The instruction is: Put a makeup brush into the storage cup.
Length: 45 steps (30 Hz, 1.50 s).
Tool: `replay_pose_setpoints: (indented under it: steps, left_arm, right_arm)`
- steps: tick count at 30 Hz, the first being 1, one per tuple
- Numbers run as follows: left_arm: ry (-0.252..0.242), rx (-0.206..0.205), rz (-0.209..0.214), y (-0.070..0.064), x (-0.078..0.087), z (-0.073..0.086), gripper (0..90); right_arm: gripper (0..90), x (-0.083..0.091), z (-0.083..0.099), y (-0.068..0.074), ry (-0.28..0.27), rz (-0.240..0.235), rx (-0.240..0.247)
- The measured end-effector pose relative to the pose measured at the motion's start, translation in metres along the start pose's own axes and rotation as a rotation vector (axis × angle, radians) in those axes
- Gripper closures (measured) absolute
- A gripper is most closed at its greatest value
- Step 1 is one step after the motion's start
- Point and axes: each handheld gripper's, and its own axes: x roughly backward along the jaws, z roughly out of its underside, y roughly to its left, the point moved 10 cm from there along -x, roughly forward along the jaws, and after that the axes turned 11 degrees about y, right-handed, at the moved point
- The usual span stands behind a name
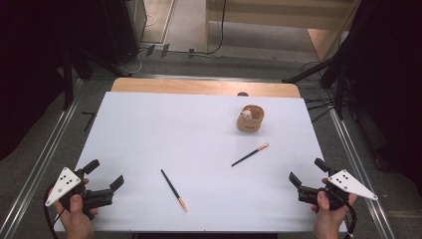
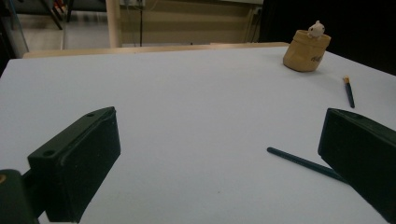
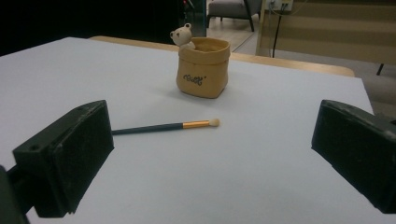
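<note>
Brushes (image 1: 173, 189) (image 1: 249, 154) lie flat and apart, pot (image 1: 250, 118) upright beyond; I hold left gripper (image 1: 106, 178) and right gripper (image 1: 303, 170) wide at the near corners, ready to pick.

Each hand-held unit, the left gripper (image 1: 104, 177) and the right gripper (image 1: 307, 172), has two black block-shaped jaws with screw holes, a black body, a trailing black cable, and a grey three-cornered plate with dark dots.

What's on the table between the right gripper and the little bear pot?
One brush lies between the right gripper and the bear pot, crosswise on the white table, as the right gripper view shows.
</note>
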Motion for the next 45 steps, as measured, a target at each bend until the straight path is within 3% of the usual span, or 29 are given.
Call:
replay_pose_setpoints:
  steps: [10,26,33,37,45]
  left_arm:
    - [0.01,-0.015,0.006,-0.008,-0.004,0.001,0.0]
    - [0.012,-0.013,0.0,-0.005,-0.006,0.002,0.0]
    - [0.006,-0.016,0.007,-0.006,-0.003,0.002,0.0]
    - [0.01,-0.003,0.008,-0.004,-0.006,0.003,0.0]
    - [0.013,-0.018,0.009,-0.006,-0.004,0.004,0.0]
  right_arm:
    - [0.0,-0.003,-0.004,0.008,0.009,-0.021,0.014]
    - [0.0,-0.005,-0.009,0.016,0.026,-0.038,0.042]
    - [0.0,-0.006,-0.02,0.022,0.026,-0.063,0.057]
    - [0.0,-0.01,-0.026,0.027,0.046,-0.066,0.062]
    - [0.0,-0.023,-0.03,0.036,0.101,-0.089,0.09]
